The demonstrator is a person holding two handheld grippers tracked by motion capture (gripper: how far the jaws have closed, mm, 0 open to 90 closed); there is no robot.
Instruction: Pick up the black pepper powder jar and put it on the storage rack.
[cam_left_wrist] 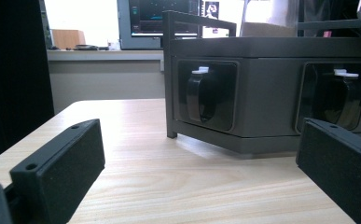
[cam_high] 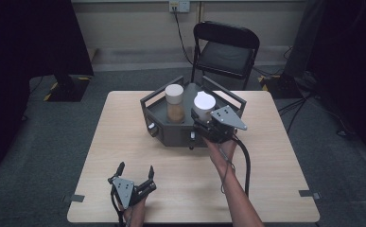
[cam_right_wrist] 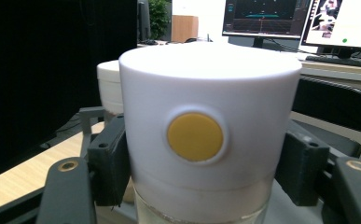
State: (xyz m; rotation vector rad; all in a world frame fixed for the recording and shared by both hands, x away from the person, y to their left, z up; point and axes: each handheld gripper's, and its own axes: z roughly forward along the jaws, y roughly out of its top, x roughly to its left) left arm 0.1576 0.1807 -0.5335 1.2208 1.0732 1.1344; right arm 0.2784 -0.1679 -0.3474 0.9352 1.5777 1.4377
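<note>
Jars stand in a dark grey tray (cam_high: pixel 158 109) at the far middle of a light wooden table (cam_high: pixel 124 142). Left to right: at the near left edge of the table, the left gripper (cam_high: pixel 135 176) rests in the person's left hand, its jaws spread wide and holding nothing, well apart from the tray. In the left gripper view, the two black padded jaws frame bare tabletop, with the tray's side wall (cam_left_wrist: pixel 262 93) ahead showing two recessed black latches with white tips. Inside the tray, the left jar (cam_high: pixel 174 103) has a white lid and brownish contents and stands upright. Just beside it to the right stands the second jar (cam_high: pixel 203 106), also white-lidded. The right gripper (cam_high: pixel 204 118) reaches over the tray's near right wall, and its jaws pinch this jar from both sides. In the right gripper view, the jaw pads press against the white lid (cam_right_wrist: pixel 211 135), which bears a round yellow dot (cam_right_wrist: pixel 195 136); clear glass shows below the lid. A black folding chair (cam_high: pixel 225 49) stands beyond the table.
</note>
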